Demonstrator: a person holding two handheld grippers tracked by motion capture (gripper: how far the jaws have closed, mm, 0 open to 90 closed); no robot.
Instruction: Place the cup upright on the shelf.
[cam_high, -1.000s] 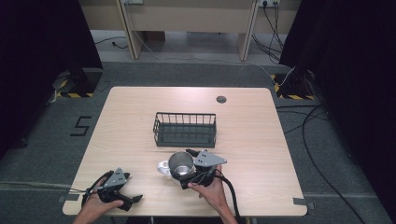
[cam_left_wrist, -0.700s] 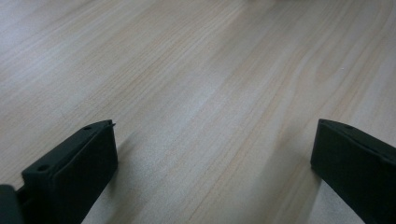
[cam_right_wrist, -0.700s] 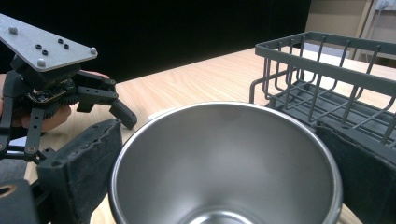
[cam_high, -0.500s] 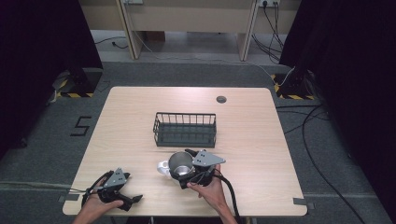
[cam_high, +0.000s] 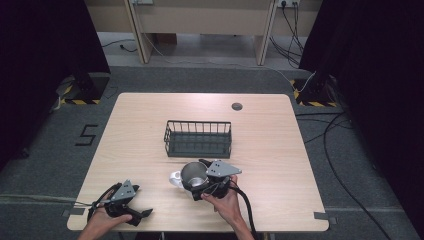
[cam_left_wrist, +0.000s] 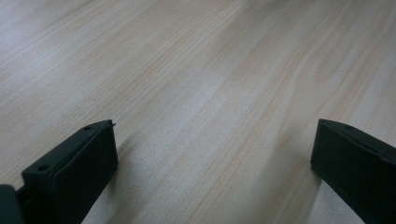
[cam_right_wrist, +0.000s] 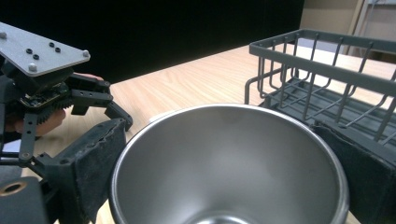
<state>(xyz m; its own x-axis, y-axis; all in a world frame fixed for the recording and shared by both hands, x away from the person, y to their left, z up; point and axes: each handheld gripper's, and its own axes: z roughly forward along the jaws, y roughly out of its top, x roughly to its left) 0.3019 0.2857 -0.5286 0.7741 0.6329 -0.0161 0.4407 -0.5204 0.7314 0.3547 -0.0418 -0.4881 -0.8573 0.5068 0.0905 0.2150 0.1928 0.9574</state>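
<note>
A steel cup (cam_high: 194, 173) sits near the table's front middle, just in front of the dark wire basket (cam_high: 198, 138). My right gripper (cam_high: 200, 181) is shut on the cup, one jaw on each side of its wall. In the right gripper view the cup's open mouth (cam_right_wrist: 229, 172) lies between the jaws of the right gripper (cam_right_wrist: 224, 135), with the basket (cam_right_wrist: 327, 79) close behind on the right. A small white part (cam_high: 175, 178) pokes out at the cup's left; what it is, I cannot tell. My left gripper (cam_high: 141, 212) rests open at the front left over bare wood, and the left gripper (cam_left_wrist: 215, 126) holds nothing.
The wooden table (cam_high: 280, 145) has a round cable hole (cam_high: 237, 106) at the back right. The left gripper (cam_right_wrist: 51, 88) appears off to the left in the right gripper view. Cables trail from both grippers over the front edge.
</note>
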